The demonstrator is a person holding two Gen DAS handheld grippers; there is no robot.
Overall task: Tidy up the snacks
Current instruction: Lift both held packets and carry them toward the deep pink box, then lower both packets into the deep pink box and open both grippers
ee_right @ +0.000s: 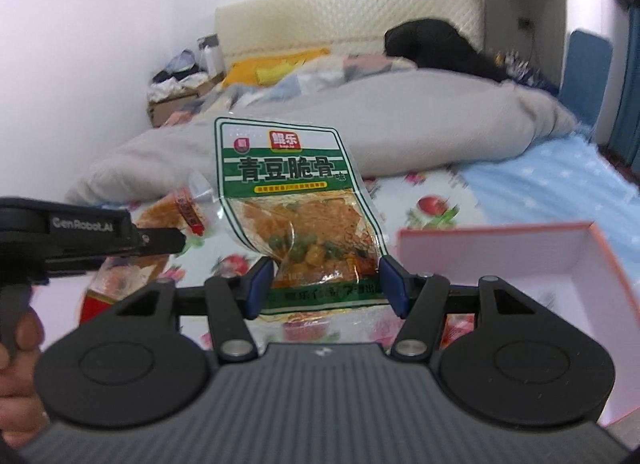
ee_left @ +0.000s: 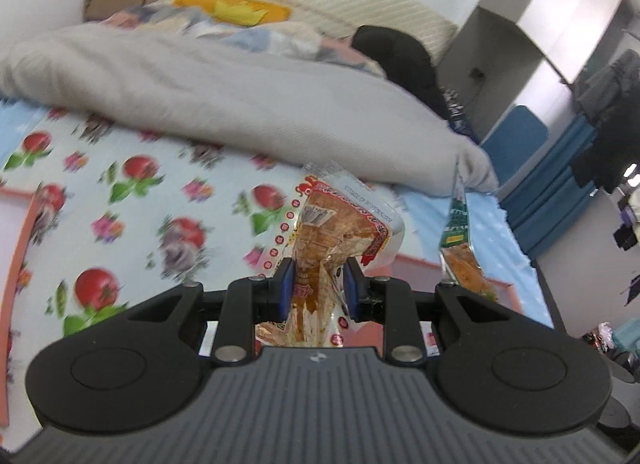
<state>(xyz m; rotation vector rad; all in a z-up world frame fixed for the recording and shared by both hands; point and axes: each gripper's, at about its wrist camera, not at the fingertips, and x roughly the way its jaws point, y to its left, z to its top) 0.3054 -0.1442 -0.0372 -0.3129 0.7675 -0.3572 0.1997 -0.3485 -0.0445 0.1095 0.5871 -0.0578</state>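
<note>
Over the bed: both packets lifted for boxing.
Left tongs (ee_left: 316, 284): pinched on red packet (ee_left: 340, 223).
Right tongs (ee_right: 326, 284): gripping green packet (ee_right: 296, 199), pink box (ee_right: 592, 264) beside.

A wide stretch of flowered bedsheet (ee_left: 132, 199) is lying open ahead of the left tongs (ee_left: 316, 288), while a heaped grey blanket (ee_right: 400, 123) is blocking the far side and the pink box (ee_right: 592, 264) is walling off the right tongs' (ee_right: 326, 284) right.
</note>
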